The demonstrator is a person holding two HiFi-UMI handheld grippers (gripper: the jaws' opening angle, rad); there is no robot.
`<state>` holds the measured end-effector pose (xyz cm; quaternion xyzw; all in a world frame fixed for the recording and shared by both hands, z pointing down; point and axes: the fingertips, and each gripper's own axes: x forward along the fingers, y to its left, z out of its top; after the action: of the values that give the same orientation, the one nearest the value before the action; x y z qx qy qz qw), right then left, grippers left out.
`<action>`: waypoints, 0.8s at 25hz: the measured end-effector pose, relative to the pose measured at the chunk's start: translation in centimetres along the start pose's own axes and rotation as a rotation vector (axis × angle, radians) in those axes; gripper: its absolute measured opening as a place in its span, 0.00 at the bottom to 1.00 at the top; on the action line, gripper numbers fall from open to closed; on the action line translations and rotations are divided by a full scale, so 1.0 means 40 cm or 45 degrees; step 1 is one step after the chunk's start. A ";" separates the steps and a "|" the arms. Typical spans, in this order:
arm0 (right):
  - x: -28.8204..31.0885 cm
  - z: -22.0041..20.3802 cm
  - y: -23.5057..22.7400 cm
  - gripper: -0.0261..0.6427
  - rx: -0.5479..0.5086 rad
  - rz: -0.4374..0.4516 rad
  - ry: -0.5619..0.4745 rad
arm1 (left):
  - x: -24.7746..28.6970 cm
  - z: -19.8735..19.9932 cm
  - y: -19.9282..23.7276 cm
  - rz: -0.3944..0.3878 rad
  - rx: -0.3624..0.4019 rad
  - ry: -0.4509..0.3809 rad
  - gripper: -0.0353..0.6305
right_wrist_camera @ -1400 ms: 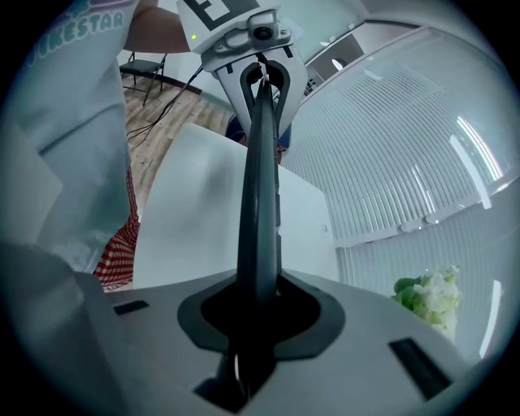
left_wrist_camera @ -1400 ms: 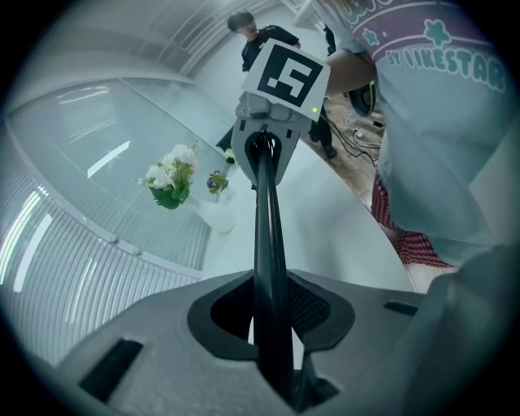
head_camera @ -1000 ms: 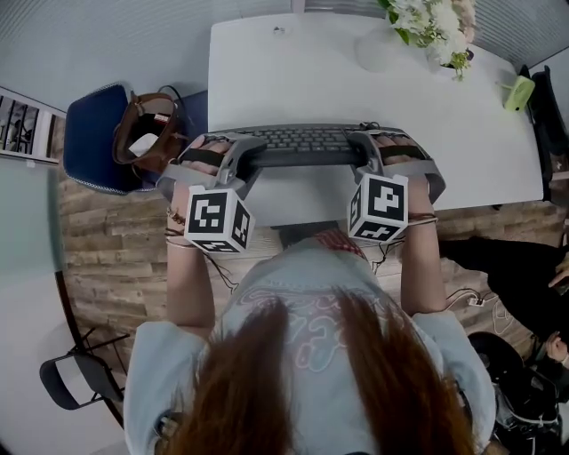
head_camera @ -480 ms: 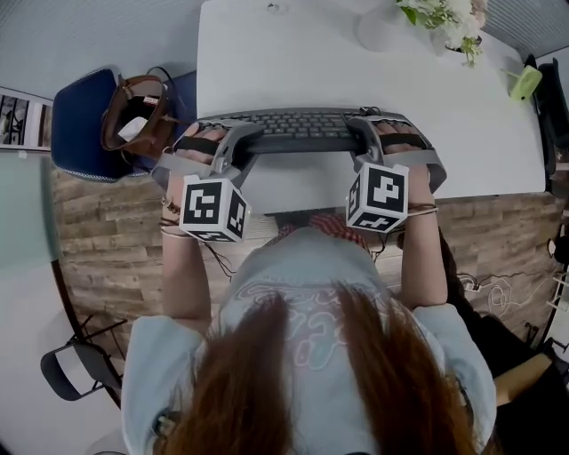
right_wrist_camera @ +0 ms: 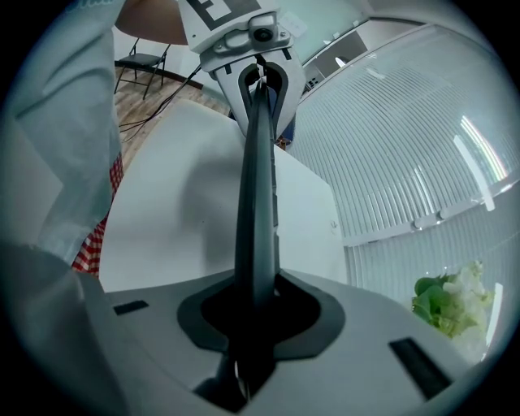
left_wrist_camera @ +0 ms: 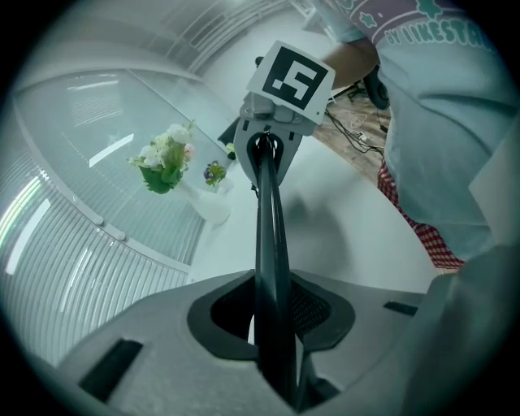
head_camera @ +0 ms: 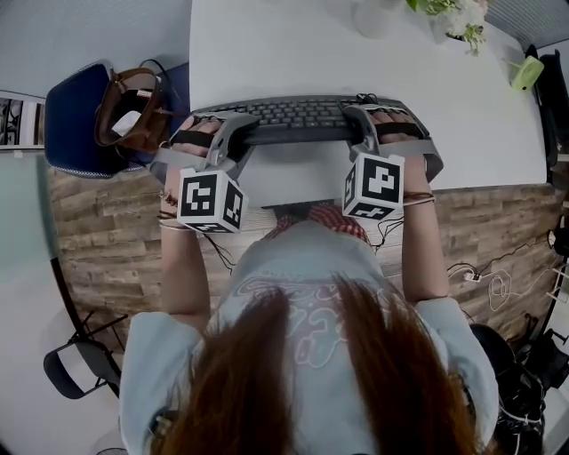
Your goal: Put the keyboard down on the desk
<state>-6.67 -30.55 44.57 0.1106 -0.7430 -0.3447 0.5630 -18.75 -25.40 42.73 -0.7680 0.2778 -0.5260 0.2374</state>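
Observation:
A dark grey keyboard [head_camera: 298, 118] lies level across the near part of the white desk [head_camera: 267, 53], held at both ends. My left gripper [head_camera: 233, 133] is shut on its left end and my right gripper [head_camera: 360, 120] on its right end. In the left gripper view the keyboard [left_wrist_camera: 272, 244] runs edge-on from my own jaws [left_wrist_camera: 276, 325] to the other gripper [left_wrist_camera: 272, 122]. The right gripper view shows the keyboard [right_wrist_camera: 256, 203] the same way, clamped in my jaws [right_wrist_camera: 248, 325]. Its shadow falls on the desk below; I cannot tell whether it touches the top.
A vase of white flowers [head_camera: 444, 13] stands at the desk's far right, with a small green object [head_camera: 524, 73] near the right edge. Left of the desk, a brown bag [head_camera: 133, 102] rests on a blue chair. Another chair [head_camera: 76, 369] stands on the wooden floor.
Both grippers have sunk a little toward the desk top with the keyboard between them. Neither grip has changed.

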 end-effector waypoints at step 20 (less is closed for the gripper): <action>0.072 0.000 -0.035 0.19 0.063 -0.136 -0.011 | 0.054 -0.039 0.016 0.060 -0.036 0.020 0.18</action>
<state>-7.96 -33.17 45.88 0.1624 -0.7466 -0.3563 0.5378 -19.71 -27.43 44.30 -0.7603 0.3049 -0.5225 0.2367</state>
